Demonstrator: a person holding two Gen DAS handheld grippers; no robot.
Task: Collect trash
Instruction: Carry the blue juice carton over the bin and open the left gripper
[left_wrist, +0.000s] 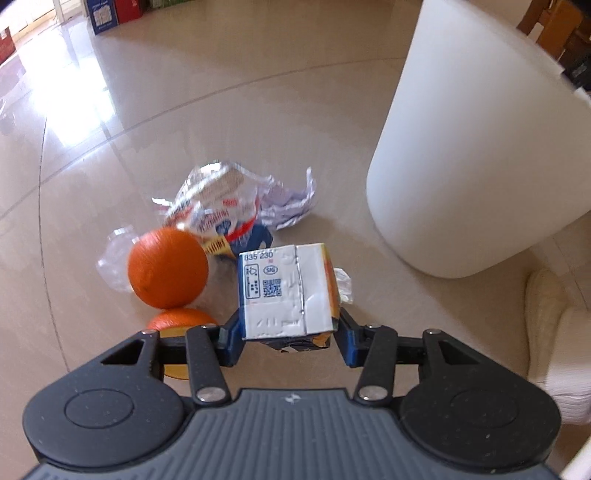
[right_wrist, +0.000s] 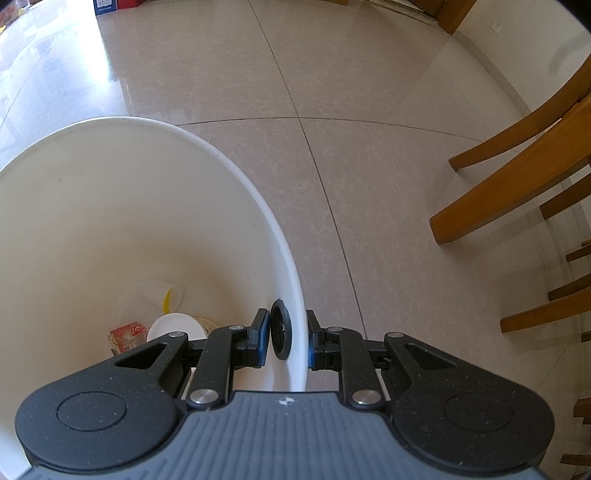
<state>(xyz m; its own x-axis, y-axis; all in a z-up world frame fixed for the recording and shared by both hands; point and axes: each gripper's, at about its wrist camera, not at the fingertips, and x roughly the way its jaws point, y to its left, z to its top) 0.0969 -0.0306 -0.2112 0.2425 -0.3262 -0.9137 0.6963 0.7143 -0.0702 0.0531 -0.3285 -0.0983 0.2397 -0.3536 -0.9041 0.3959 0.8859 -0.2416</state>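
Note:
My left gripper (left_wrist: 290, 334) is shut on a white and blue drink carton (left_wrist: 288, 291), held just above the floor. Left of it lie an orange (left_wrist: 168, 267), a second orange piece (left_wrist: 183, 319), a crumpled printed wrapper (left_wrist: 218, 206), clear plastic (left_wrist: 112, 258) and crumpled paper (left_wrist: 291, 201). The white trash bin (left_wrist: 476, 155) stands to the right. In the right wrist view my right gripper (right_wrist: 286, 338) is shut on the bin's rim (right_wrist: 295, 332) next to a black grommet (right_wrist: 280, 334). Inside the bin lie a red packet (right_wrist: 127, 334), a white cup (right_wrist: 177, 326) and a clear wrapper (right_wrist: 162, 293).
Glossy beige floor tiles (right_wrist: 332, 110) surround the bin. Wooden chair legs (right_wrist: 517, 177) stand at the right. A cream cushion or sofa edge (left_wrist: 554, 332) sits right of the left gripper. Blue and red boxes (left_wrist: 110, 14) stand far back.

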